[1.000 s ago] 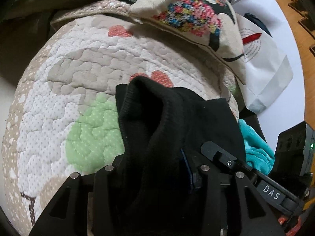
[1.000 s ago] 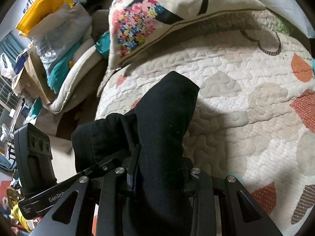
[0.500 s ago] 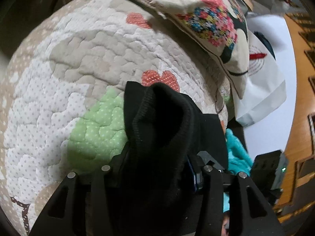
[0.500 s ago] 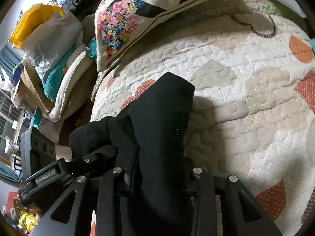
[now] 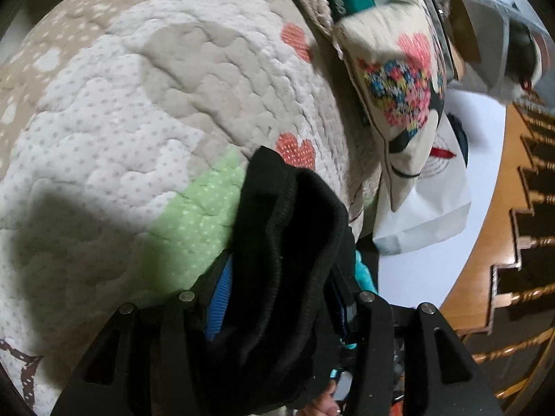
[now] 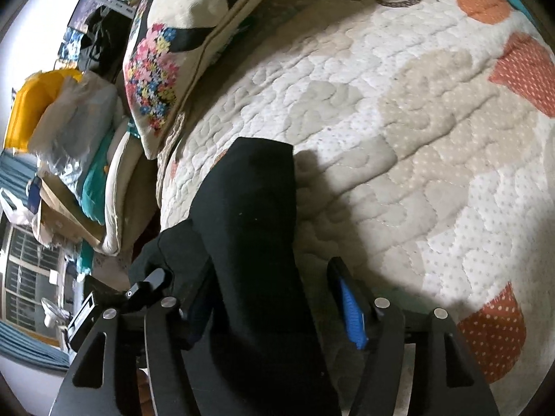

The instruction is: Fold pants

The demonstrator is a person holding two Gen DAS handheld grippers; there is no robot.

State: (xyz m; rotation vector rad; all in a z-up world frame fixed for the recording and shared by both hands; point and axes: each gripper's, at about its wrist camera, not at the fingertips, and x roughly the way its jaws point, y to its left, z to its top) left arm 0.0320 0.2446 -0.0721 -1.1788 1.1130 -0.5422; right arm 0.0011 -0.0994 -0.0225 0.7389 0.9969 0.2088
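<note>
On quilt (image 6: 399,138), pants (image 6: 249,242) point pillowward

left gripper (image 5: 277,277): we see matte black fingers, triangular cutouts, round silver screws, blue ribbed pads | right gripper (image 6: 274,294): we see the same black frame, silver screws at the finger bases, a blue ribbed pad on one finger | left wrist view: fingertip of a hand (image 5: 326,404) at the bottom edge

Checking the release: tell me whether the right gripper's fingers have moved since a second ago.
Yes. The right gripper is opening: its right pad stands off the black pants.
</note>
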